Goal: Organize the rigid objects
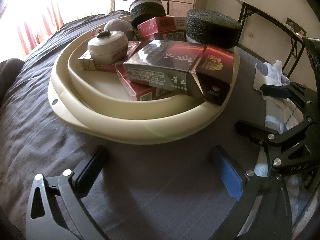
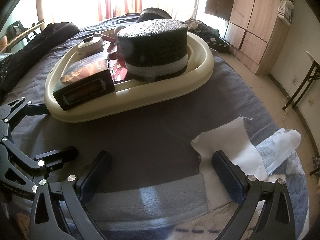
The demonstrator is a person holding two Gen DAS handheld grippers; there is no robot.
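Both the left gripper [image 1: 158, 172] and right gripper [image 2: 160, 172] gape, empty, above bare grey bedsheet [image 1: 156, 184]; the cream plastic basin's [image 1: 140, 124] rim sits at twelve o'clock (piled with boxes).

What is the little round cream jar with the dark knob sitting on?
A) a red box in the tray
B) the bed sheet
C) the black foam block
A: the little round cream jar rests on a flat red box inside the cream plastic tray.
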